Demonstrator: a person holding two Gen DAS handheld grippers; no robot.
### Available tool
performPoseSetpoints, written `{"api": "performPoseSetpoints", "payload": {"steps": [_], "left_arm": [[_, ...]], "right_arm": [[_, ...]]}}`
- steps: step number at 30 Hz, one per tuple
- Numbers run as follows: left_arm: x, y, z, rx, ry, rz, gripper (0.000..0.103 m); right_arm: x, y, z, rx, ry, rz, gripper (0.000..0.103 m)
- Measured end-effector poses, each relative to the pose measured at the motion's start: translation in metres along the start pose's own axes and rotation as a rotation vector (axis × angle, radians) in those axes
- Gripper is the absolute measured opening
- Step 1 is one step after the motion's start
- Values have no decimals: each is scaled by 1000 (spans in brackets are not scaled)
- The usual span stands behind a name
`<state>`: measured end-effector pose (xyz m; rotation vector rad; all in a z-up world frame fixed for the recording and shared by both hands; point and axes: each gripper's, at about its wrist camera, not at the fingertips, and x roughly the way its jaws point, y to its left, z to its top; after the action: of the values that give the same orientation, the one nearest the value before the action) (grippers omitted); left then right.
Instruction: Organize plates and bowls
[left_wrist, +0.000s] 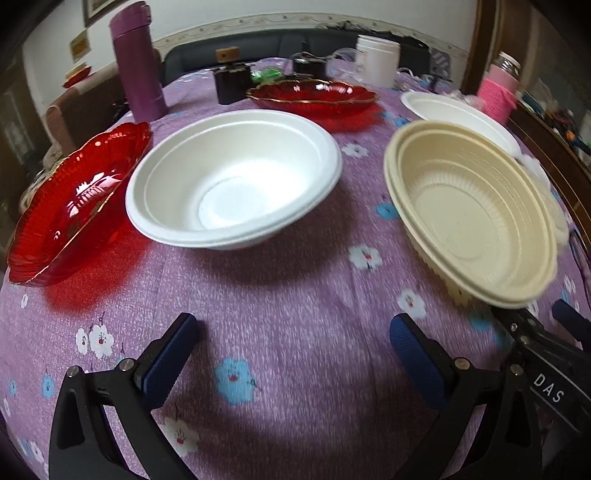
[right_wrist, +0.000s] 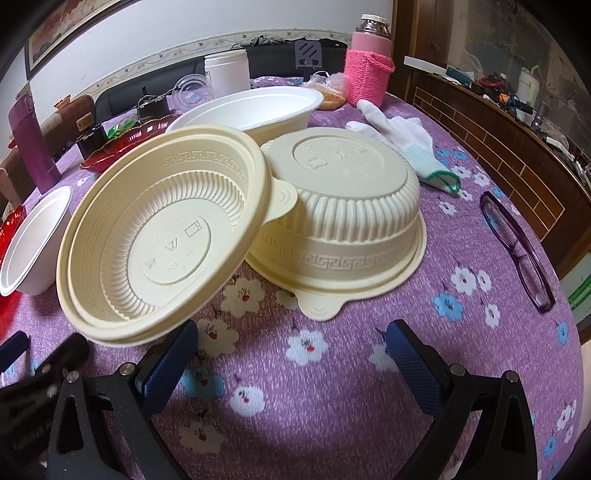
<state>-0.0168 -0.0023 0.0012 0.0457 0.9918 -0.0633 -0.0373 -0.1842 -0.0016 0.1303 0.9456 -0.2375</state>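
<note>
My left gripper (left_wrist: 293, 332) is open and empty above the purple flowered cloth, in front of a white foam bowl (left_wrist: 232, 181). A red glass plate (left_wrist: 74, 206) lies to its left and another red glass plate (left_wrist: 314, 96) at the back. My right gripper (right_wrist: 291, 341) is open; its left finger (right_wrist: 173, 354) sits under the rim of a tilted cream plastic bowl (right_wrist: 162, 240), which leans on an upside-down cream bowl (right_wrist: 340, 218). The tilted cream bowl also shows in the left wrist view (left_wrist: 469, 218), with the right gripper (left_wrist: 546, 332) below it. A second white bowl (right_wrist: 255, 107) stands behind.
A purple flask (left_wrist: 138, 62), a white jar (right_wrist: 226, 72), a pink-sleeved bottle (right_wrist: 369, 66) and dark small items stand at the back. A white glove (right_wrist: 406, 144) and purple glasses (right_wrist: 517, 247) lie at the right, near the table edge and a wooden cabinet (right_wrist: 498, 147).
</note>
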Motion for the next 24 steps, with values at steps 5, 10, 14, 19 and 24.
{"api": "performPoseSetpoints", "payload": {"steps": [5,10,14,19,24], "left_arm": [[-1,-1,-1,2,0,0,103],[-1,-1,-1,2,0,0,103],[-1,-1,0,2,1,-1,103],[-1,-1,-1,2,1,0,103],[-1,-1,-1,1,1,-1,103]], "right_arm": [[-6,0,-6,-7,27,8,102],[-6,0,-7,-12,29,15,102],[-6,0,-7,-12,29,14,102],[-6,0,-7,-12,28,14,102],[-6,0,-7,-13,29,13,102]]}}
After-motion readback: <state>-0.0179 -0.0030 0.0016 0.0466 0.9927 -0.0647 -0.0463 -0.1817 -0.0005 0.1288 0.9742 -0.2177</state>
